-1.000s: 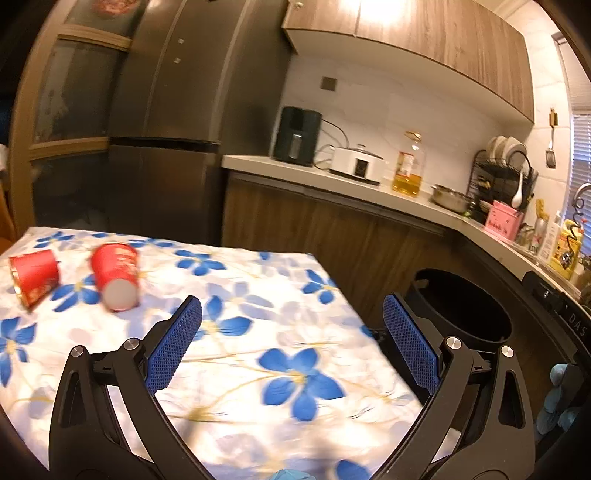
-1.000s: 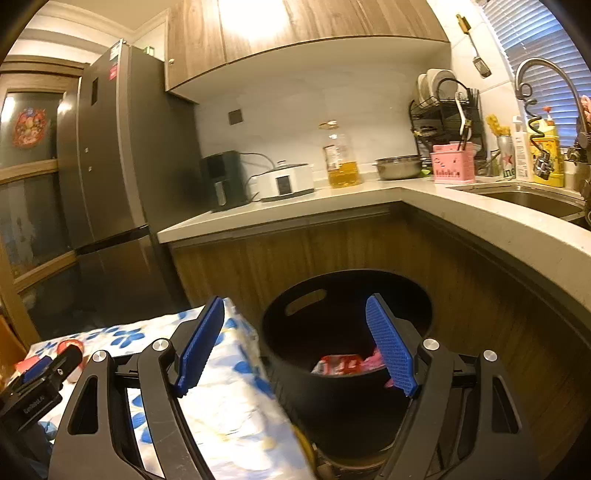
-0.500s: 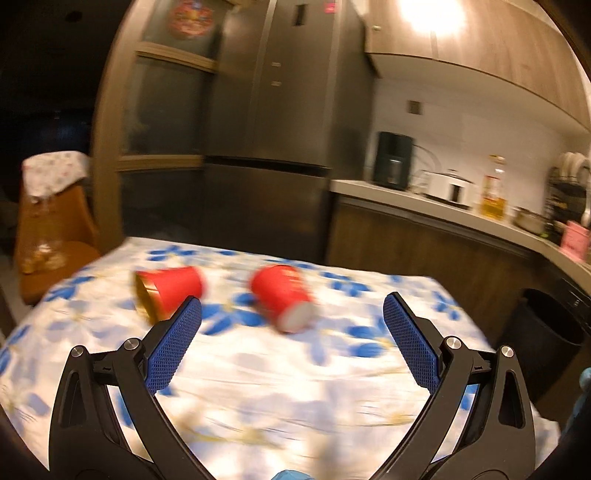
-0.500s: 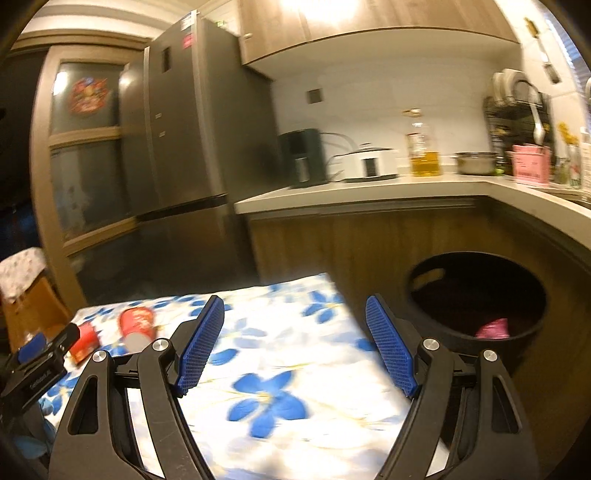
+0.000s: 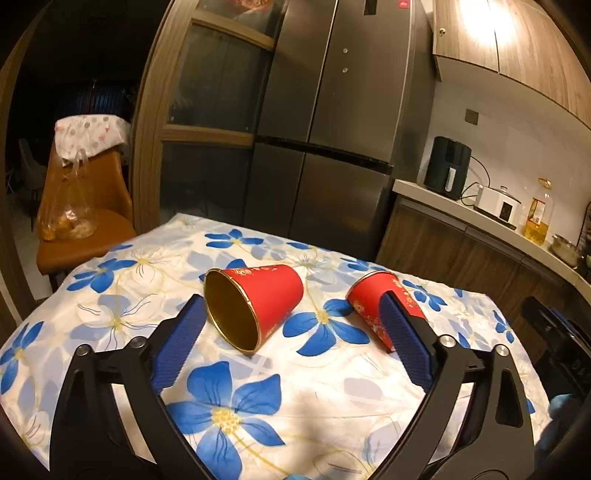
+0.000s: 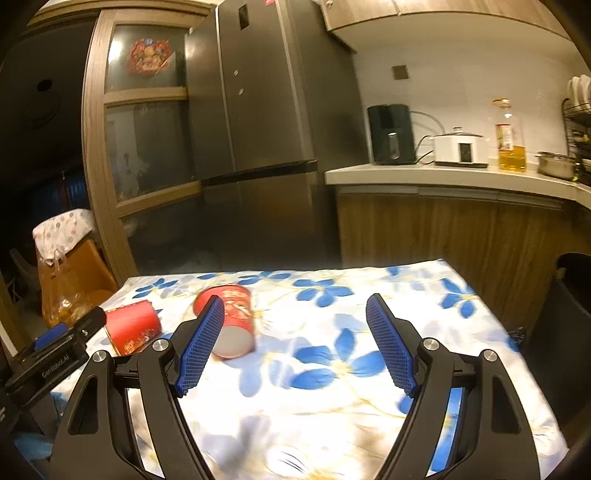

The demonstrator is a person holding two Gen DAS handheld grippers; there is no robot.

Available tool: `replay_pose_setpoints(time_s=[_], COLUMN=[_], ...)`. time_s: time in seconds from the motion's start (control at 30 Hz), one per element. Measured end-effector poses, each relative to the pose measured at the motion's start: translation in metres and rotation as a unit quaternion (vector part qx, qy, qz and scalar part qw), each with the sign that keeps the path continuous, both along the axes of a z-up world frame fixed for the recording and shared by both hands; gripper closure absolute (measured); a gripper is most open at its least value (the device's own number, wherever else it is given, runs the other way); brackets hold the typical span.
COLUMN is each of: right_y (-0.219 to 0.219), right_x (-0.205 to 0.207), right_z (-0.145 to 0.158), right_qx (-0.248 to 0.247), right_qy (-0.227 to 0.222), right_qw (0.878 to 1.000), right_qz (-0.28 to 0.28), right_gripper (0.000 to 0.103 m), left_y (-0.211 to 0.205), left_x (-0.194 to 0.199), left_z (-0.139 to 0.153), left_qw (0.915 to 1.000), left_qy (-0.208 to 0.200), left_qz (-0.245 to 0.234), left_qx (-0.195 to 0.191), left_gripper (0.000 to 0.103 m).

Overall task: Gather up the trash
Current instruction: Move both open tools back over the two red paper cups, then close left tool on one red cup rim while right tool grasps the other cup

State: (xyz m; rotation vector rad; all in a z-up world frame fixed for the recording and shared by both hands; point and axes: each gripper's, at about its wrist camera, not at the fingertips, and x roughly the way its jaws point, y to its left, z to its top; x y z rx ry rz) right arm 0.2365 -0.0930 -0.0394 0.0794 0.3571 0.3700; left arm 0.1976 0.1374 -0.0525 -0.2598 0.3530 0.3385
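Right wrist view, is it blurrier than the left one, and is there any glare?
Right wrist view: softer, the tablecloth flowers and red cups smeared, tongs sharp. Left wrist view: crisper, the cup rim clean, with glare blowing out the upper cabinet. Both are dim, warm and fisheye-bent.

Both wrist views low, sharing floral table (image 5: 332, 387).

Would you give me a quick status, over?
Left gripper and right gripper open, empty. Two red cups lying on tablecloth. Path clear.
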Motion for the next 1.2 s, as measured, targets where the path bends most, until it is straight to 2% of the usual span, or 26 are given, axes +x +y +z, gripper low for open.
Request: replay_pose_setpoints(time_s=[0.17,0.33,0.5,0.63,0.7,0.77,0.93,1.13,1.2], right_y=[0.032,0.056,0.076,0.084,0.088,0.092,0.1,0.109,0.11], right_x=[0.015,0.029,0.044,0.052,0.056,0.06,0.071,0.078,0.081], right_z=[-0.009,-0.02,-0.032,-0.033,-0.035,-0.039,-0.05,-0.06,-0.063], right_qx=[-0.007,-0.027,-0.045,-0.05,-0.058,-0.066,-0.077,-0.093,-0.098], right_qy=[0.009,0.018,0.037,0.043,0.05,0.061,0.089,0.115,0.125], right_qw=[1.0,0.999,0.997,0.996,0.995,0.994,0.991,0.986,0.984], right_qz=[0.019,0.034,0.049,0.053,0.061,0.064,0.07,0.081,0.084], right_gripper=[0.026,0.026,0.026,0.026,0.026,0.026,0.026,0.027,0.037], left_y=[0.011,0.025,0.037,0.037,0.039,0.041,0.034,0.03,0.032], left_x=[0.015,0.032,0.039,0.045,0.046,0.044,0.031,0.031,0.032], left_z=[-0.006,-0.017,-0.028,-0.033,-0.035,-0.036,-0.027,-0.024,-0.025], left_qw=[0.9998,0.9978,0.9946,0.9933,0.9923,0.9919,0.9945,0.9954,0.9951], left_qy=[0.012,0.04,0.056,0.067,0.069,0.064,0.029,0.024,0.025], left_qz=[-0.005,-0.01,-0.017,-0.027,-0.032,-0.036,-0.046,-0.049,-0.048], left_qx=[-0.017,-0.051,-0.086,-0.091,-0.097,-0.104,-0.089,-0.079,-0.083], left_gripper=[0.029,0.044,0.066,0.08,0.093,0.102,0.102,0.102,0.102])
